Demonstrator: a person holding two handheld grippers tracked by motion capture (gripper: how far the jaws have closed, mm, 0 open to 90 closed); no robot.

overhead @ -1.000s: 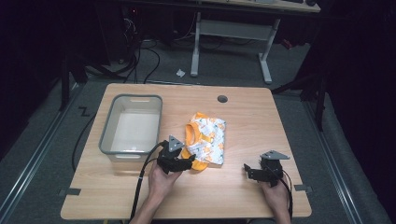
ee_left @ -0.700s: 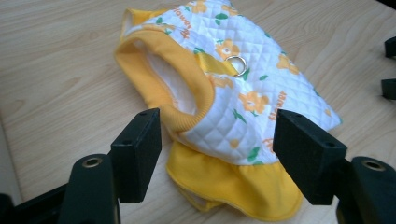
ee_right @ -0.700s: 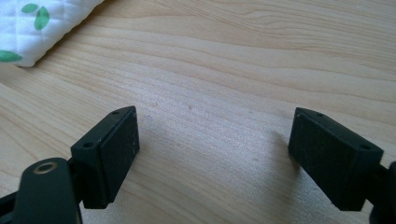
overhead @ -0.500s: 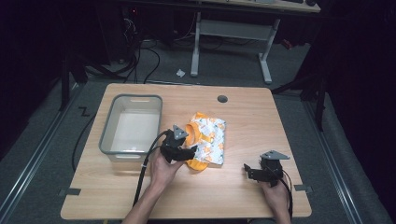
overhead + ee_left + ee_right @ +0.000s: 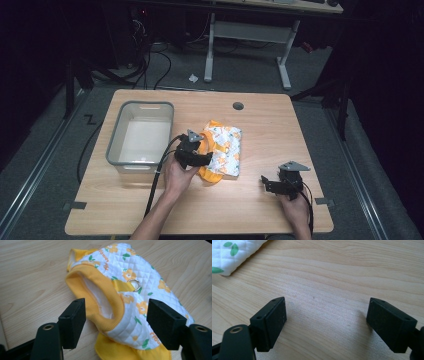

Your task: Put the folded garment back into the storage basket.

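Quilted white garment with yellow flower print and yellow ribbed trim lies flat near the middle of the light wooden table, just right of the grey plastic tub, which holds nothing I can make out.

Left gripper: since a second ago it has shifted from the garment's near edge up along its left side, toward the tub end. Jaws have just been opening a little and now stand spread wide. In the left gripper view the yellow ribbed opening sits between the pads, but neither pad presses on it. A small metal ring shows on the garment's back.

Right gripper: same spot as before, near the table's right front; jaws spread over bare wood, a garment corner at far left.

Reading: nothing is lifted yet. The reposition looks like lining up a pinch on the ribbed rim, likely for a move to the tub.
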